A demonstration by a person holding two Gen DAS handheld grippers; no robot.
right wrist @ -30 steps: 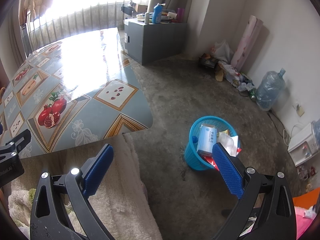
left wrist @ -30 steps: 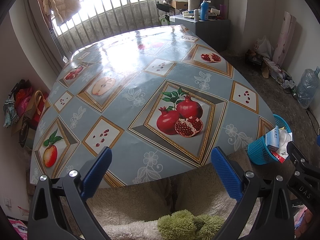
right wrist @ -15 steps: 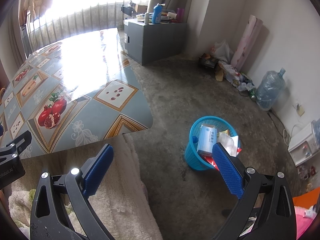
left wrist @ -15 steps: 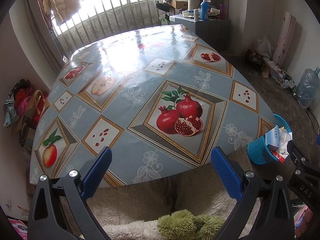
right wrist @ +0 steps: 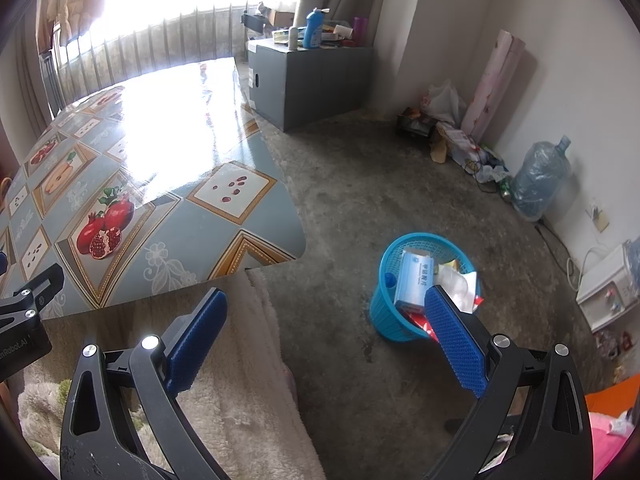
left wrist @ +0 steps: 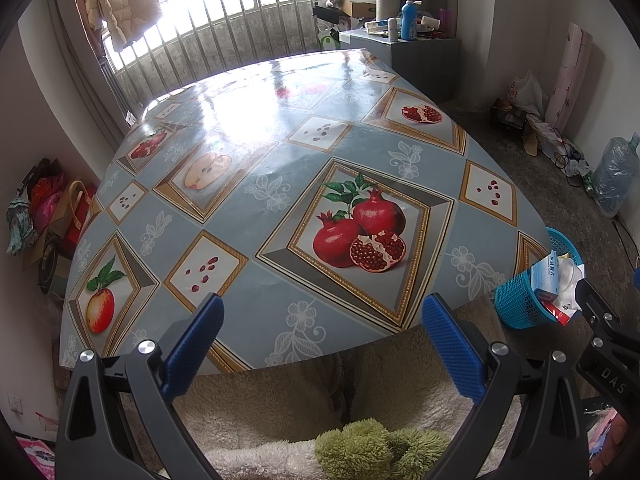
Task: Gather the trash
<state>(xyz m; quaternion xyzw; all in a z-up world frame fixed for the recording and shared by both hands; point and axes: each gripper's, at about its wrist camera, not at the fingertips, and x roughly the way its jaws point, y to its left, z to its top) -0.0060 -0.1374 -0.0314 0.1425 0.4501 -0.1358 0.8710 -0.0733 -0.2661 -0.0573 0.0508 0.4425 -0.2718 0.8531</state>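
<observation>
Basket point(right wrist: 390, 320) full beside table point(left wrist: 280, 168), trash gathered | our left gripper point(left wrist: 324, 344) and right gripper point(right wrist: 326, 340) spread, empty | task likely done

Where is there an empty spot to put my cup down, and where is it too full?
The tablecloth shows nothing on it from the window railing to the near edge. The bare floor between table and blue basket is free too. Crowded: the basket, stuffed with a carton and wrappers; the grey cabinet top; the clutter by the water jug.
</observation>
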